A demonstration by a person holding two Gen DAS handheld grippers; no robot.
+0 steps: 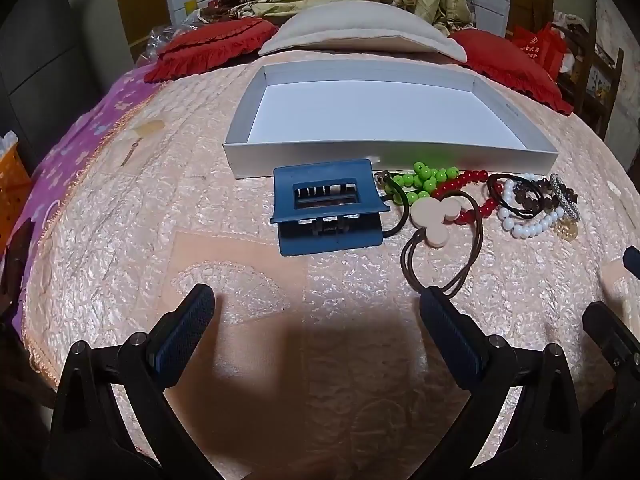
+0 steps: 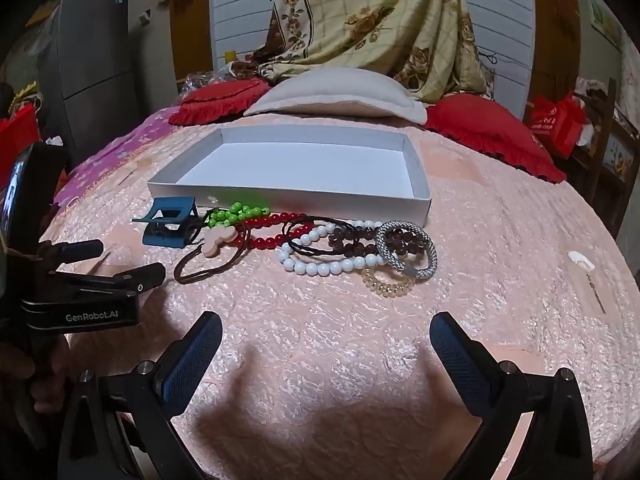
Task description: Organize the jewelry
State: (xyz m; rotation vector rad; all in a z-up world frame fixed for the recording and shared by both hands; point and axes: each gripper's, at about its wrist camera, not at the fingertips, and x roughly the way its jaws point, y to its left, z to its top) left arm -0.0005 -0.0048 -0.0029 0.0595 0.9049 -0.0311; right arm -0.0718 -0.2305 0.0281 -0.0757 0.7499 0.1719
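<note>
Nearest in each wrist view, the two tongs stand wide open over a pink, crinkled quilted bedspread (image 2: 320,320), with nothing between their ribbed blue pads. The left gripper (image 1: 316,300) hovers low, and its right fingertip (image 1: 434,300) sits at the near loop of a brown hair tie; whether they touch I cannot tell. The right gripper (image 2: 326,328) hangs a little short of the jewelry, apart from all of it.

Taking the shallow white cardboard box (image 1: 304,160) as landmark, everything to be sorted lies in a row along its near wall, outside it. At the box's near left corner stands one blue plastic claw clip (image 1: 324,208), boxy and angular. Right of it lies the brown hair tie (image 1: 444,260), two thin elastic cords carrying a pale, flat, three-lobed charm. Behind that are one string of glossy green beads (image 1: 424,176) and one of red beads (image 1: 464,184). Farther right, in front of the box's near right part, are one white bead bracelet (image 2: 320,266), one dark brown bead bracelet (image 2: 352,242), a thin black cord loop (image 2: 316,232), one grey woven ring-shaped band (image 2: 408,250), and one clear amber coiled tie (image 2: 386,286), overlapping in a heap.

Beyond the box's far wall lie one cream pillow (image 2: 336,94) and two red frilled cushions (image 2: 492,136).
</note>
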